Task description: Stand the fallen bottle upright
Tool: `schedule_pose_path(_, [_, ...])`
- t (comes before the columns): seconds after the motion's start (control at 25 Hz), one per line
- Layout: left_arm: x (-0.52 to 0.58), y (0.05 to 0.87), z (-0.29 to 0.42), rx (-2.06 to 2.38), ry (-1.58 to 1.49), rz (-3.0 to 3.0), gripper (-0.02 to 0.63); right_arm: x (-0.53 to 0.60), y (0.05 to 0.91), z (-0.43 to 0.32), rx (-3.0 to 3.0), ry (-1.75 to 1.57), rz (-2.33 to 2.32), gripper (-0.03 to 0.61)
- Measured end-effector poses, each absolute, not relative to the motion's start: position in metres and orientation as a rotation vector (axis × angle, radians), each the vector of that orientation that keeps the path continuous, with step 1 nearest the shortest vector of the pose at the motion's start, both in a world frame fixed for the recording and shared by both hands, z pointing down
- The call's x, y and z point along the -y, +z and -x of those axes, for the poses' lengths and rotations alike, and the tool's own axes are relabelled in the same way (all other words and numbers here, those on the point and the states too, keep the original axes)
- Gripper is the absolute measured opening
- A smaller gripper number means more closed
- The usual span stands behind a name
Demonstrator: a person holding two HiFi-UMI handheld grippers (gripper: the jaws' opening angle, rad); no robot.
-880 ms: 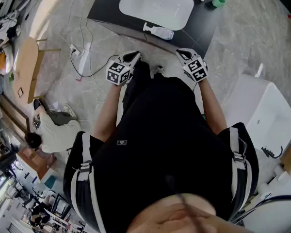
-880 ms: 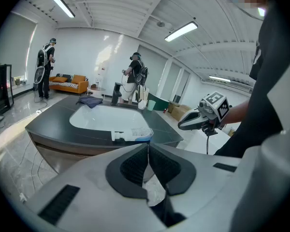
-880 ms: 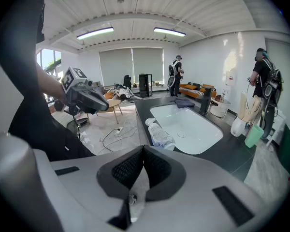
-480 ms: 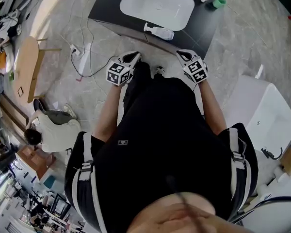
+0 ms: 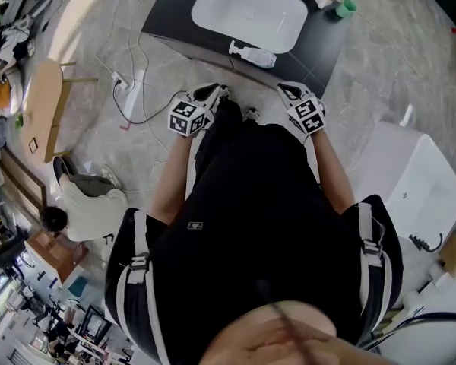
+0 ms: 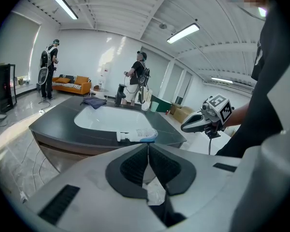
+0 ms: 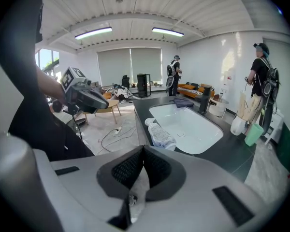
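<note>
At counter (image 5: 167, 17) edge, nearly nothing differs from a second ago. Bottle (image 5: 252, 54) lies on its side exactly as it did, on the dark strip between sink (image 5: 247, 10) and the counter's front lip, white cap (image 5: 233, 46) toward the head view's left. Whole scene sits a touch lower in the head view than before, counter and claws alike. I read that as a small nod of the head or a slight step in, not a reach, since the gap from claw tips to bottle looks unchanged. Meaning for the task: no approach has begun, nothing is touched, and the bottle is not yet raised, so all the work lies ahead. Left claw (image 5: 215, 92): at waist height in front of the person, short of the counter, aimed forward and down. Its own view shows the jaws pressed flat together with nothing between them, bottle visible beyond the tips. Clenched, empty. Right claw (image 5: 286, 89): mirror position, level with the left and apart from it. Its view likewise shows jaws meeting at the tip with no object in them, bottle lying ahead, cap end nearest. Clenched, empty. My guess: one claw must spread before it can take the bottle's body.
</note>
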State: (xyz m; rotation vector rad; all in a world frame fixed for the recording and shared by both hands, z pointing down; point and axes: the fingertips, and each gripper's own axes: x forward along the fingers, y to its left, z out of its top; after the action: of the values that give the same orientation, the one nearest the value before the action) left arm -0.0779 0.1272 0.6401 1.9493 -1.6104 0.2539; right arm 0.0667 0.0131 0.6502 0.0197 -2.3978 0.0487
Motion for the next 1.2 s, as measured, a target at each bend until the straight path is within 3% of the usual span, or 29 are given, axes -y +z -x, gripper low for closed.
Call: schedule_pose_path(1.2, [-0.062, 0.636, 0.141, 1.473, 0.332, -2.104, 0.02, 0.019, 0.641, -0.014, 2.391, 0.112, -0.194, 0.06])
